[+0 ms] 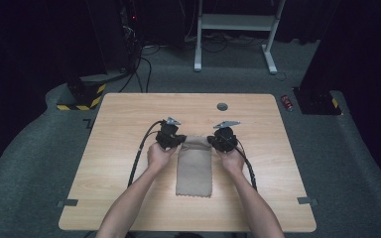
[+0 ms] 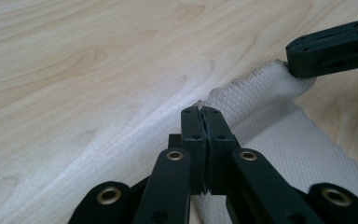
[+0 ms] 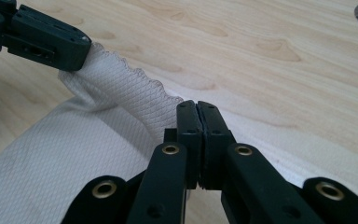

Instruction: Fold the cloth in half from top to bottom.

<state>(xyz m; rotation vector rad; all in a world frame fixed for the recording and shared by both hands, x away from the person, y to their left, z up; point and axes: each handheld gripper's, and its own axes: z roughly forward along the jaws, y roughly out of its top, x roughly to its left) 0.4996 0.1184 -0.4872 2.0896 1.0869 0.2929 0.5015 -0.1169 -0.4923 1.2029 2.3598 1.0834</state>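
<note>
A beige cloth point(image 1: 194, 167) lies flat near the middle of the wooden table point(image 1: 119, 148), folded into a narrow strip. Its long axis runs from the person's edge toward the far edge, with the scalloped short end nearest the person. The left gripper point(image 1: 182, 140) pinches the far left corner and the right gripper point(image 1: 210, 140) the far right corner — each with jaws pressed together on the fabric. In the left gripper view the zigzag hem point(image 2: 242, 91) rises from the left gripper point(image 2: 200, 111) to the other gripper's tip. A round grey plug point(image 1: 222, 106) sits in the tabletop beyond the cloth — well apart. Two cables point(image 1: 140, 151) trail back along the forearms; nothing lies on the cloth.
</note>
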